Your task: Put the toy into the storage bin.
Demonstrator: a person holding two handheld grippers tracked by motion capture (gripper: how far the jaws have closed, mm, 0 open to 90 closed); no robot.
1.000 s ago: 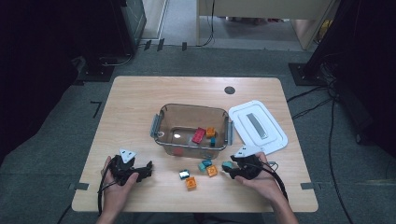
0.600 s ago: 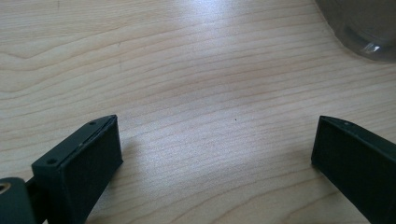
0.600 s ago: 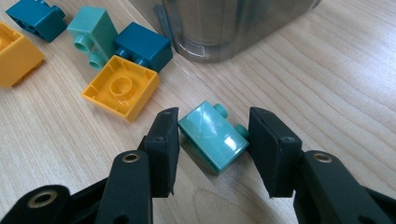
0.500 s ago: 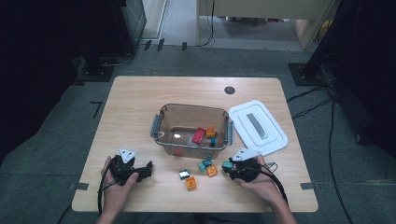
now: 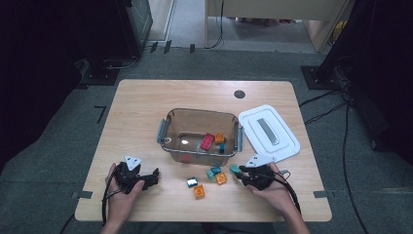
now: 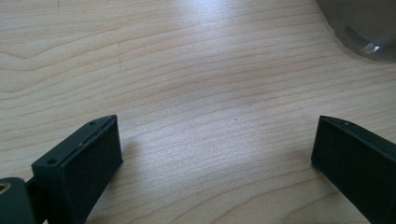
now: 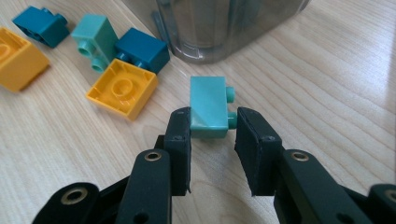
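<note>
Mint brick (image 7: 208, 108) pinched in right gripper (image 7: 213, 126), jaws just closed on it; bin (image 5: 201, 133) just behind, yellow brick (image 7: 122, 88) near. Left gripper (image 6: 217, 149) wide over bare desk (image 6: 196, 70).

Bright tabletop, dark surroundings, sharp focus.

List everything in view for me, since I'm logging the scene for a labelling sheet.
Table: one, light wood, under everything.
Bin: one, clear, mid-table, lid off.
Lid: one, white, right of bin.
Bricks in bin: about four; red, orange, a teal one, another red at the near wall.
Loose bricks: five, in front of bin; two orange, two dark teal, one light teal.
Held brick: one, light teal, between right jaws.
Black disc: one, far edge.
Left gripper: open, over bare wood.
Right gripper: jaws just closed on held brick.
</note>
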